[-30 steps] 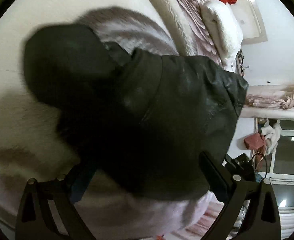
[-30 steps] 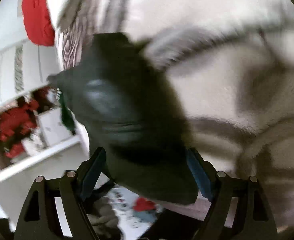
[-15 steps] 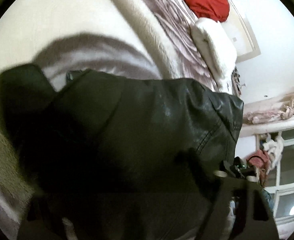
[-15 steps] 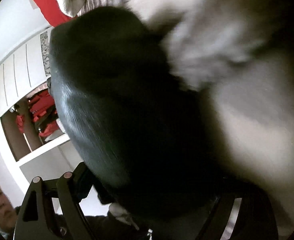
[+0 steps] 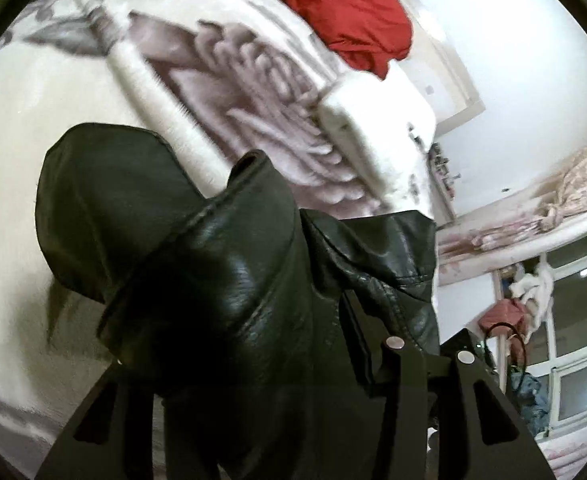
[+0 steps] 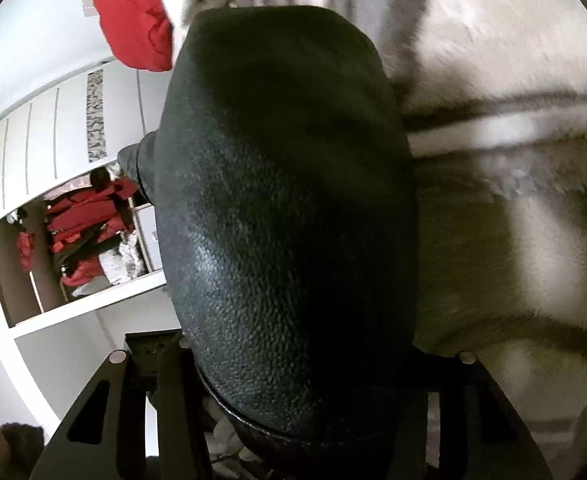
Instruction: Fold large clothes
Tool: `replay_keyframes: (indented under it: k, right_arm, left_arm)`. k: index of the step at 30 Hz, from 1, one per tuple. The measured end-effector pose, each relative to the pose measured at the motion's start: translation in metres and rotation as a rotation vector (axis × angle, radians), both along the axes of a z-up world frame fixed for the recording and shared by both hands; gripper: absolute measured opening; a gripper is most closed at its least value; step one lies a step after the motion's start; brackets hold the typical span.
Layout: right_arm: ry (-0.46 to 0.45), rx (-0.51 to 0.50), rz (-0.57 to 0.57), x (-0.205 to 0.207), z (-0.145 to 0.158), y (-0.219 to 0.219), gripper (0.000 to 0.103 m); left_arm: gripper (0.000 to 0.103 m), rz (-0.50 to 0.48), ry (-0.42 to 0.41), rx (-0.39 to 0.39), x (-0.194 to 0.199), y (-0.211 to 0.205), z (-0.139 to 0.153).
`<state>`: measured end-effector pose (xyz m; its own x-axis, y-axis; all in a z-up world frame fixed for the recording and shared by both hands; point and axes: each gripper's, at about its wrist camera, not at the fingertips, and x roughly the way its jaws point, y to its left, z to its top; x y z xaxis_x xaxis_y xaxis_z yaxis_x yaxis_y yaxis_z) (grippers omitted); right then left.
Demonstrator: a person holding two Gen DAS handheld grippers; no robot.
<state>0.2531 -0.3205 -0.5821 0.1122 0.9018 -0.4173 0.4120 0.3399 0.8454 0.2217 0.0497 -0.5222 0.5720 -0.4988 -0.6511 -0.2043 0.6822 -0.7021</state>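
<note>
A black leather jacket (image 5: pixel 229 280) hangs bunched over the bed's fluffy white and grey blanket (image 5: pixel 21 128). My left gripper (image 5: pixel 249 344) is shut on a thick fold of it; the leather covers the fingertips. In the right wrist view the jacket (image 6: pixel 289 208) fills the middle as a rounded, grainy bulge. My right gripper (image 6: pixel 293 384) is shut on it, with the tips hidden under the leather.
A red cloth (image 5: pixel 333 8) and a white pillow (image 5: pixel 377 128) lie at the head of the bed. A window and a cluttered shelf (image 5: pixel 533 232) stand to the right. An open wardrobe with red clothes (image 6: pixel 81 232) shows in the right wrist view.
Both grippers went from open around the jacket to shut on it and lifted it. The jacket has risen off the blanket and bunched up closer to both cameras.
</note>
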Motion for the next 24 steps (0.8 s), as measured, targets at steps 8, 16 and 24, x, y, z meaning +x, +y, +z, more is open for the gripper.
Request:
replay_keyframes:
  k: [8, 16, 24]
  right_arm:
    - [-0.088, -0.003, 0.005, 0.034, 0.082, -0.019, 0.048]
    - [-0.202, -0.004, -0.027, 0.155, 0.156, -0.062, 0.048]
    - [-0.311, -0.012, 0.004, 0.37, 0.193, -0.092, 0.048]
  left_arm:
    - [0.041, -0.031, -0.108, 0.013, 0.051, 0.005, 0.066]
    - [0.041, -0.034, -0.281, 0.017, 0.174, -0.012, 0.12]
    - [0.041, 0.019, -0.382, 0.006, 0.324, -0.038, 0.113]
